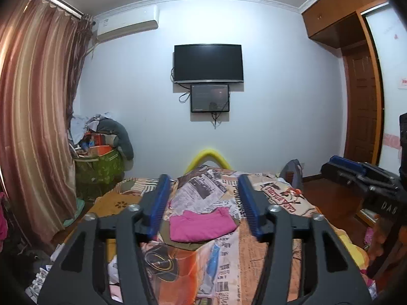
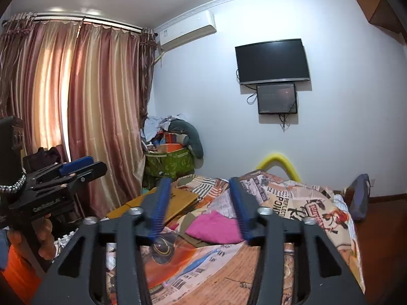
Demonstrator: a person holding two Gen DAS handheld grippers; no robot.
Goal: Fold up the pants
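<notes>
Both grippers, left gripper (image 1: 203, 203) and right gripper (image 2: 199, 206), hover open and empty above folded pink pants (image 1: 202, 225) at centre frame on the bed (image 1: 254, 254).

Folded garment (image 1: 203, 225) on a bed (image 1: 259, 256), atop other folded clothing (image 1: 188, 244), television (image 1: 207, 63) on the wall behind, curtain (image 1: 33, 106) left, wardrobe (image 1: 356, 81) right.

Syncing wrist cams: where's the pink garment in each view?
Left wrist: pink garment lies folded on the bed, lower centre, between the fingers.
Right wrist: pink garment lower centre, nearer the right finger.
Shared landmark: TV on the wall.
</notes>
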